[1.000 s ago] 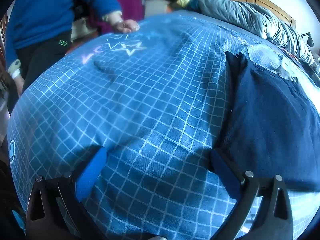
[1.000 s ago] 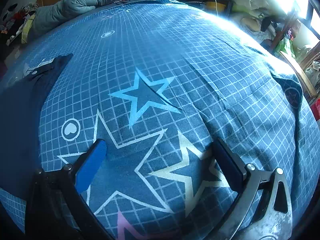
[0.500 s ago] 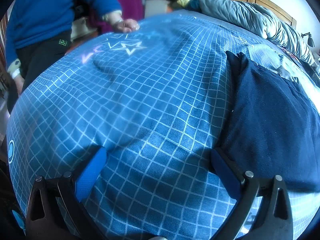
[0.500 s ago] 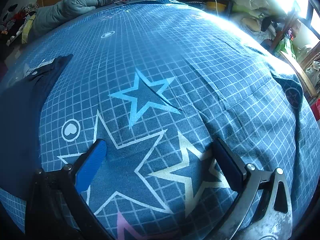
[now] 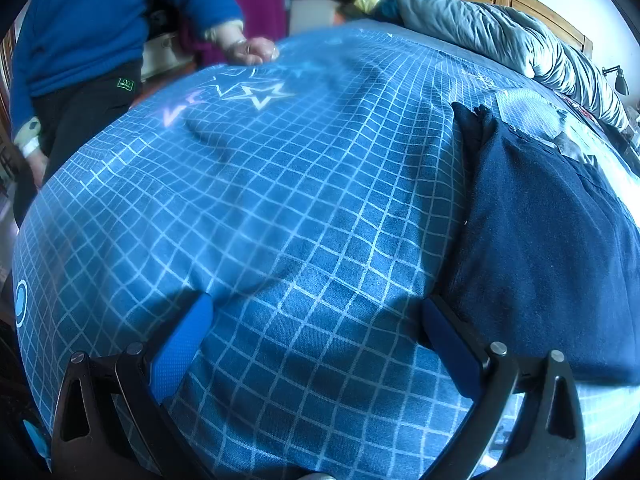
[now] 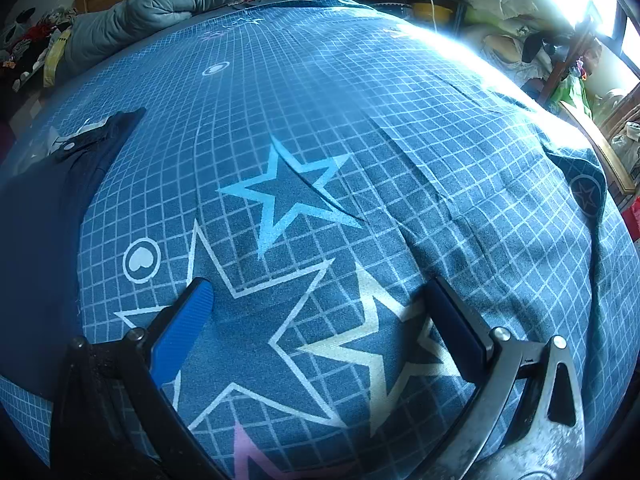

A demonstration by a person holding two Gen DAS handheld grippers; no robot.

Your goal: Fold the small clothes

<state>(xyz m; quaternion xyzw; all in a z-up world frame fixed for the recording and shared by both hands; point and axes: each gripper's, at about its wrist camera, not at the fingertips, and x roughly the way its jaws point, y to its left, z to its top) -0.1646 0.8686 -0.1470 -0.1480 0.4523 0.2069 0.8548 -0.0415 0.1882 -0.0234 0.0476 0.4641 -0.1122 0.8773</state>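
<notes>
Hovering low over a bed, the left gripper (image 5: 316, 320) has its two blue-padded fingers spread wide with nothing between them but the blue grid-patterned bedspread (image 5: 280, 200) beneath. A dark navy garment (image 5: 552, 232) lies flat on that bedspread just to the right of the gripper's right finger, its near edge close beside the pad; whether the two touch cannot be told. Across the bed, a person in a blue sweater (image 5: 92, 20) stands at the far edge with one hand (image 5: 252, 50) resting on the cover. A rumpled grey quilt (image 5: 512, 36) is heaped along the wooden headboard. From the right wrist view, the right gripper (image 6: 320, 304) is likewise spread and empty, poised above large star prints (image 6: 288, 196) on the bedspread. The navy garment (image 6: 36, 240) appears at the left edge of that view, beside the left finger, with a button tab at its far corner. Bright window light washes the upper right.
</notes>
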